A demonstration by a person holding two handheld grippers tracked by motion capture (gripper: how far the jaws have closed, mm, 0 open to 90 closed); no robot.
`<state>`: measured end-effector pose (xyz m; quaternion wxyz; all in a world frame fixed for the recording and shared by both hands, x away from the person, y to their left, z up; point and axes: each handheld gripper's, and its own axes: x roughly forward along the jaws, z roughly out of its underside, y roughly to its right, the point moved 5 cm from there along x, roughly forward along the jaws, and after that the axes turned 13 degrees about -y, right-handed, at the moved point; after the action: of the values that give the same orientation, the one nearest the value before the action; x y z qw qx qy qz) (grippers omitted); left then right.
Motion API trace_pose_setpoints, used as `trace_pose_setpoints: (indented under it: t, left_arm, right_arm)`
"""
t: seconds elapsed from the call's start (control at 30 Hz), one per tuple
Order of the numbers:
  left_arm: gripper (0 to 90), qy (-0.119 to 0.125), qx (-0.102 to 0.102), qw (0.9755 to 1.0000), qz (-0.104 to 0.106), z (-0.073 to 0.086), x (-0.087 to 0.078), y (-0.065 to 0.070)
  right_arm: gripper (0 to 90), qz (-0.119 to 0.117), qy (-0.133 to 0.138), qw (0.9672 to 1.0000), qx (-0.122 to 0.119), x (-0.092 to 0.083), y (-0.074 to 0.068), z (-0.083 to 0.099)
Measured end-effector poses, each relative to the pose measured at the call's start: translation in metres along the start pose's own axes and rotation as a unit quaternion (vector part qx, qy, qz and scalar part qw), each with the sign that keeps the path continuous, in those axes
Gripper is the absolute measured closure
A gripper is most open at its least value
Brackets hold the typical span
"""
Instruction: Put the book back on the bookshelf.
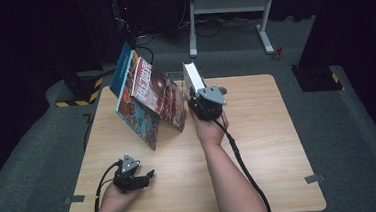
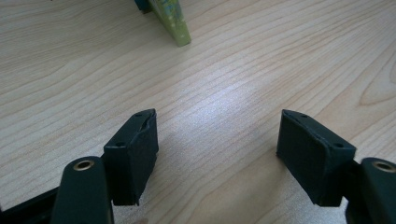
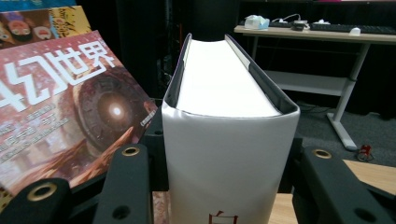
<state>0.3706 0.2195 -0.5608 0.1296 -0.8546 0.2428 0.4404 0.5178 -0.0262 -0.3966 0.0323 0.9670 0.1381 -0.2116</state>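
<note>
Thick white book (image 3: 224, 140), upright, clamped in right tongs (image 3: 224, 186).

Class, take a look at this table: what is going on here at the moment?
A person works at a wooden table with a gripper in each hand. The right gripper is clamped on a thick white book, held upright beside the leaning magazines. The left gripper rests near the table's front edge, jaws open and holding nothing.
</note>
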Motion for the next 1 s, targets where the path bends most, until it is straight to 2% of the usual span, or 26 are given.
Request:
trace_pose_setpoints:
  t: [0.3,1.0]
  left_arm:
    - [29.3,0.0,0.001,1.0,0.0,0.0,0.0,0.0]
    - [29.3,0.001,0.0,1.0,0.001,0.001,0.0,0.0]
  right_arm:
    - [54.7,0.011,-0.005,0.9999,0.001,0.022,0.0,-0.009]
    - [54.7,0.022,-0.005,0.9997,0.007,0.053,-0.001,-0.019]
